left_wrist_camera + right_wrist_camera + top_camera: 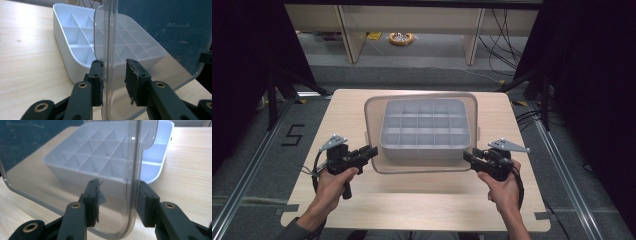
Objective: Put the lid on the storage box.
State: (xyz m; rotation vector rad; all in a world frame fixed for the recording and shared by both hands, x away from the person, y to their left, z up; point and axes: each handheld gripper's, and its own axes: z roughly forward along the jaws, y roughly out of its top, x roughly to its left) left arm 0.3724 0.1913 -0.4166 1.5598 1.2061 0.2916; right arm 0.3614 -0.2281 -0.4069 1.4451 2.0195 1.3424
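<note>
High view: clear plastic rectangular lid [373, 120] over grey divided plastic organiser tray [424, 130], mid-bench [412, 200]. Left tongs [373, 150], right tongs [466, 155] — jaws apart, straddling lid's side edges, unclamped. Risk: uneven closing tilts lid — slips off tray.

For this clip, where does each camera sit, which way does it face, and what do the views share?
High view: above the person's side, looking forward and down on the table; both forearms and hands show.
Left gripper view: rides the left gripper, looking along its black jaws at the clear lid edge.
Right gripper view: rides the right gripper, facing the lid's opposite edge.
Shared: the lid and the divided grey tray.
</note>
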